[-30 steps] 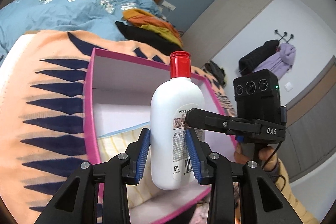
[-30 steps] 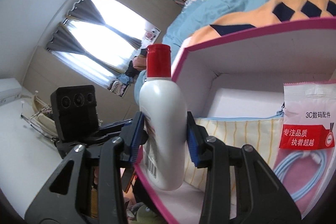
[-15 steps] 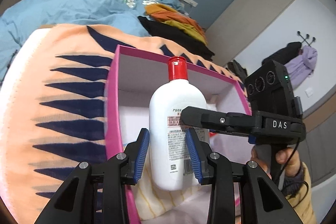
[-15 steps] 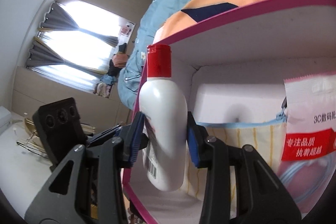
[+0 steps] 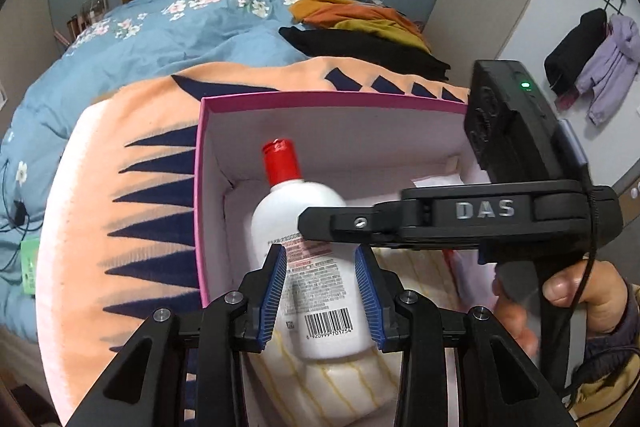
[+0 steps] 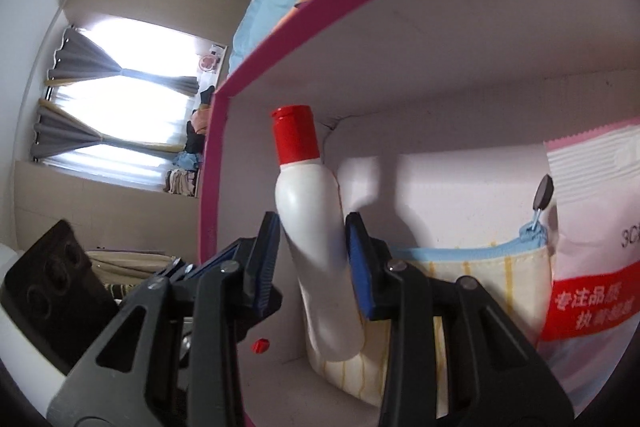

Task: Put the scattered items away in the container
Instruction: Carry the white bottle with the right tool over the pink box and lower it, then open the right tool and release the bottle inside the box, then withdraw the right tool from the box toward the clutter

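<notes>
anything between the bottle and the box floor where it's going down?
Yes. The striped zip pouch lies on the floor of the pink box right under the white bottle, whose base sits over it. A pink packet lies further along. Bare floor shows only toward the far wall.

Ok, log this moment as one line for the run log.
stage: lowering bottle into pink box | left gripper: gripping bottle | right gripper: on bottle, closing | in box: striped pouch, cable packet
</notes>
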The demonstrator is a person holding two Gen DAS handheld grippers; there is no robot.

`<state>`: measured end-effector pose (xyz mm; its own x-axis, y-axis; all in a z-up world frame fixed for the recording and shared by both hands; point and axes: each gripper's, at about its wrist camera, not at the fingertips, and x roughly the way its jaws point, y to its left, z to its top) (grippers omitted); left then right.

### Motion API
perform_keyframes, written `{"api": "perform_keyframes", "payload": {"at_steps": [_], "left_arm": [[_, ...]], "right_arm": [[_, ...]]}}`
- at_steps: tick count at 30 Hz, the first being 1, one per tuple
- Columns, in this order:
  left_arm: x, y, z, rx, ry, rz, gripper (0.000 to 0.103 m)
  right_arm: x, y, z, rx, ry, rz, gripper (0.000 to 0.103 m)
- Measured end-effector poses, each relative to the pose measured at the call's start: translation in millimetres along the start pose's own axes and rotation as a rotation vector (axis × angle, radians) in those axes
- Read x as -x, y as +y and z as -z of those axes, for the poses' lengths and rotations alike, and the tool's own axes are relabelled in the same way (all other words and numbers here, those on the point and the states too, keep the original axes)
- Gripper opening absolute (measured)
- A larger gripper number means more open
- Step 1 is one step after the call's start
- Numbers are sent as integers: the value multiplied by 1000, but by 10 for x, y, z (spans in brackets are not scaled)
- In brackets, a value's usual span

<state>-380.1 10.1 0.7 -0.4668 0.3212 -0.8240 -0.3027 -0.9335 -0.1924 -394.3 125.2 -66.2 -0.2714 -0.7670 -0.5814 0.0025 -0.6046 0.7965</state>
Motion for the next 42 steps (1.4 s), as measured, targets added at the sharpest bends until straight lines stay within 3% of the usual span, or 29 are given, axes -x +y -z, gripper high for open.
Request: {"api": "perform_keyframes", "payload": {"at_steps": [11,21,28,35,42], "left_arm": [[-42,-32,36,-15,-24,-17,37],[158,-107,198,-3,-104,45,62],[400,-144,339,30,-175,104,81],[688,-210,513,57,-248,118,85],[822,-277,703,102,-284,117,86]], "right_arm": [[228,76,25,72,-1,114,42],[578,220,314,192,-42,103,42],[806,262,604,266,-98,83,51],[981,341,942,332,-147,47,52],[1128,468,1303,456,-223,101,57]]}}
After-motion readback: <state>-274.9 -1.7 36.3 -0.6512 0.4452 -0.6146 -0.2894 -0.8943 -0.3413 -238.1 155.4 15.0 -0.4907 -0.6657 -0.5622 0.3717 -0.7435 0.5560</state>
